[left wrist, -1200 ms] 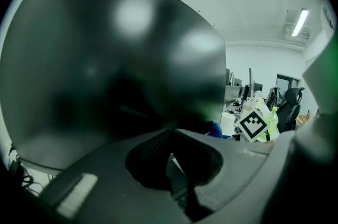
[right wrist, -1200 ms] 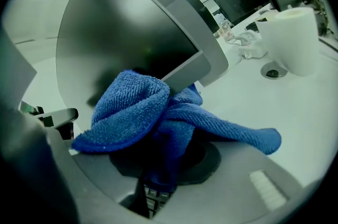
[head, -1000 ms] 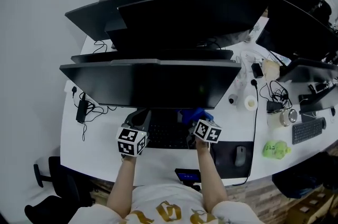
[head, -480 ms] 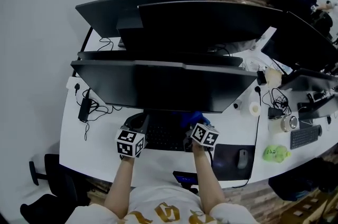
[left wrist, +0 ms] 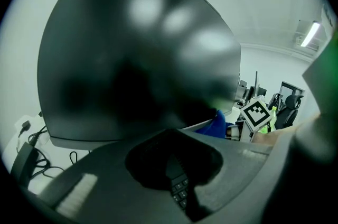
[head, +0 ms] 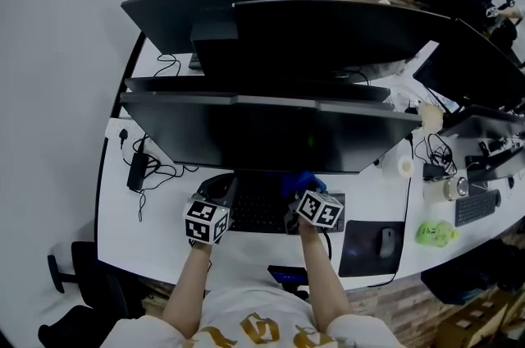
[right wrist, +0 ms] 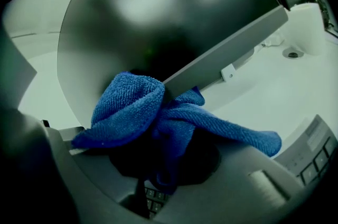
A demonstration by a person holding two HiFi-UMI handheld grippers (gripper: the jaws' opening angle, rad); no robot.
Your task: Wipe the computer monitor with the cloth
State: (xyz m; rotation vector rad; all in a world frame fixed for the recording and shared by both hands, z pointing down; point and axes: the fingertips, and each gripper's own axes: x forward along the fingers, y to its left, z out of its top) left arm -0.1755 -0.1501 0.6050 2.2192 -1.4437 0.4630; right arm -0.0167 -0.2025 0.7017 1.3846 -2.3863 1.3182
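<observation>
The nearest dark monitor (head: 262, 133) stands across the desk, and its screen (left wrist: 132, 54) fills the left gripper view. My right gripper (head: 300, 189) is shut on a blue cloth (head: 300, 180), held up at the screen's lower edge. In the right gripper view the cloth (right wrist: 137, 106) bunches between the jaws against the monitor's bottom bezel (right wrist: 227, 56). My left gripper (head: 216, 190) hovers over the keyboard (head: 258, 211) below the screen, its jaws closed together on nothing. From the left gripper view the cloth (left wrist: 214, 126) and the right gripper's marker cube (left wrist: 257, 113) show to the right.
More monitors (head: 328, 34) stand behind. A mouse (head: 387, 240) on a dark pad (head: 367, 252), a green object (head: 435, 233), a tape roll (head: 405, 167) and cables lie to the right. A power adapter (head: 137, 171) lies left. A phone (head: 287, 276) sits at the desk's front edge.
Both grippers have stayed almost in place under the monitor, the cloth still held. The head view has shifted, so the desk and monitors sit slightly lower and further right.
</observation>
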